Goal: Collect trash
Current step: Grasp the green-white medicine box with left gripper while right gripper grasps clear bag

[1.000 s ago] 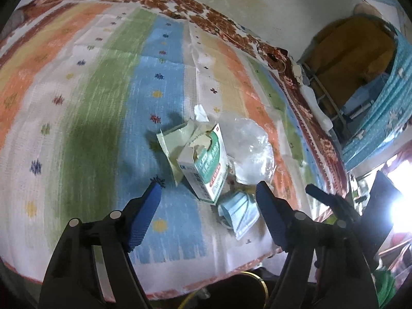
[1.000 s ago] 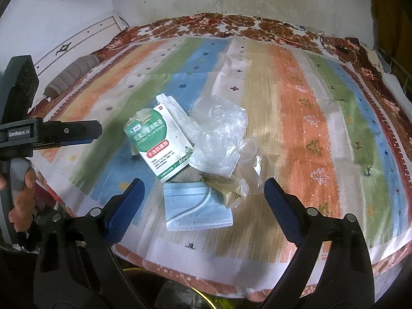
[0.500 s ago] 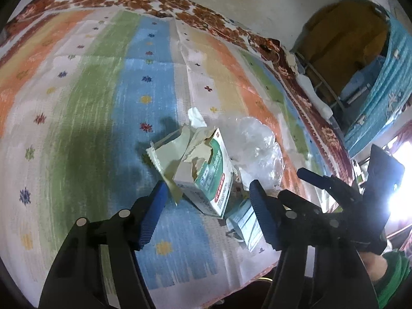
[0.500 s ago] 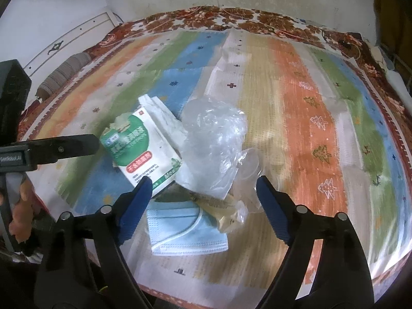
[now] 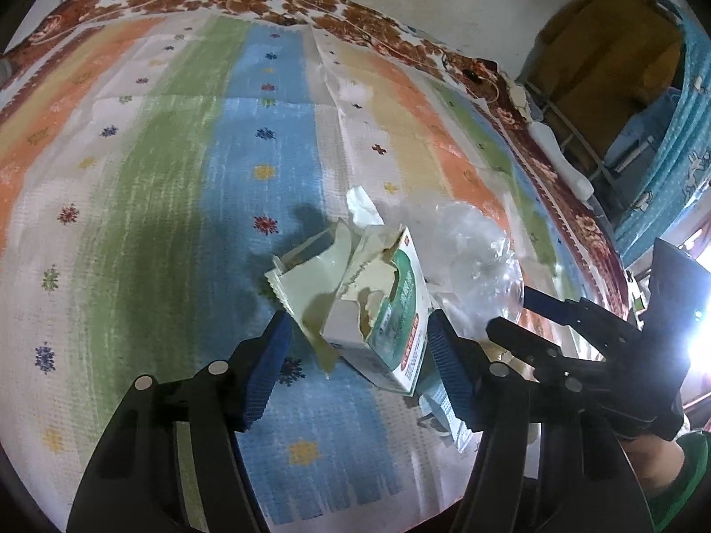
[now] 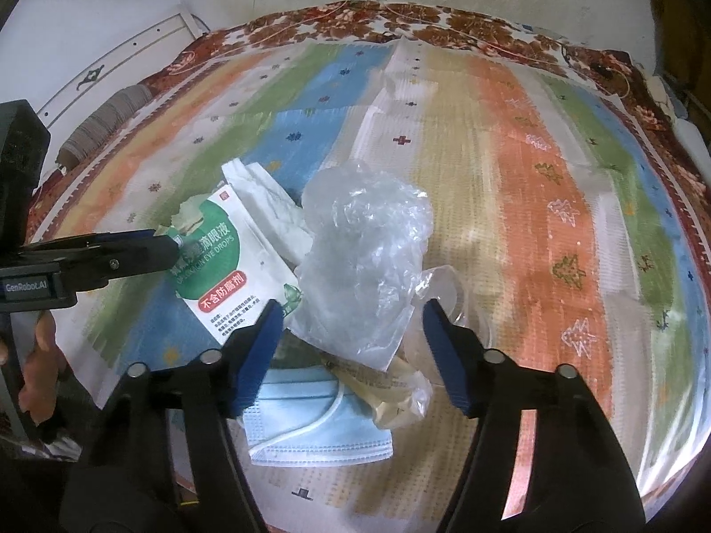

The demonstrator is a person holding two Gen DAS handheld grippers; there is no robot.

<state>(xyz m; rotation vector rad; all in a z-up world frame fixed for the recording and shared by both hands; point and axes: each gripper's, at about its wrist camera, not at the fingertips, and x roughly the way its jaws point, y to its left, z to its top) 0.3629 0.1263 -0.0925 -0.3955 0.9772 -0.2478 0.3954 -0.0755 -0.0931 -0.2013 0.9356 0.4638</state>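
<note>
A pile of trash lies on the striped cloth [image 6: 533, 186]. A torn white and green eye-drops box [image 5: 377, 315] sits between the open fingers of my left gripper [image 5: 355, 355]; it also shows in the right wrist view [image 6: 231, 275]. Crumpled clear plastic [image 6: 364, 248] lies between the open fingers of my right gripper [image 6: 351, 351], also seen in the left wrist view [image 5: 471, 257]. A blue face mask [image 6: 320, 426] and a yellowish wrapper [image 6: 391, 395] lie under the right gripper. White paper [image 6: 266, 204] lies behind the box.
The cloth covers a flat surface with a brown floral border [image 6: 400, 22]. A white wall [image 6: 89, 13] stands behind it. A yellow cloth and blue patterned fabric [image 5: 657, 133] are off the right side. The front edge of the surface is close below both grippers.
Both grippers have moved forward and down toward the pile. The left gripper's fingers now flank the box and the right gripper's fingers flank the clear plastic. Both stay open.
</note>
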